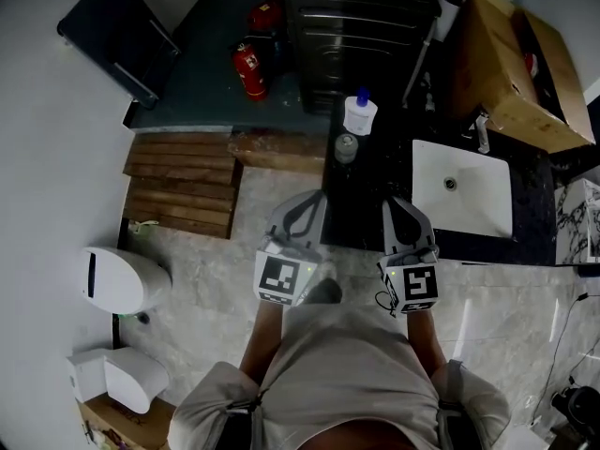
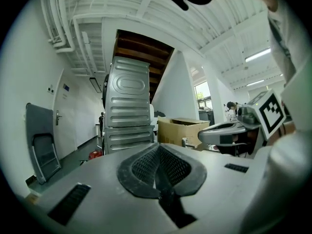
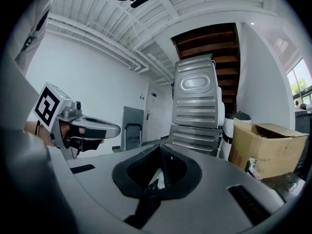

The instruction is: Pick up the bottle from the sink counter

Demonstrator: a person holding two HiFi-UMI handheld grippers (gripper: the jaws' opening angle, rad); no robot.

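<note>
A white bottle with a blue cap (image 1: pixel 359 112) stands on the dark sink counter (image 1: pixel 367 204), with a smaller clear bottle (image 1: pixel 346 146) just in front of it. Both grippers are held side by side at the counter's near edge, short of the bottles. My left gripper (image 1: pixel 306 202) (image 2: pixel 158 148) is shut and holds nothing. My right gripper (image 1: pixel 399 204) (image 3: pixel 160 150) also has its pads together and is empty. Neither gripper view shows the bottles. Each gripper view shows the other gripper off to the side.
A white sink basin (image 1: pixel 461 187) is set in the counter at the right. Behind the counter stand a ribbed metal appliance (image 1: pixel 361 26) and a cardboard box (image 1: pixel 511 64). Red fire extinguishers (image 1: pixel 249 70), a wooden pallet (image 1: pixel 183 181) and a white bin (image 1: pixel 117 279) lie to the left.
</note>
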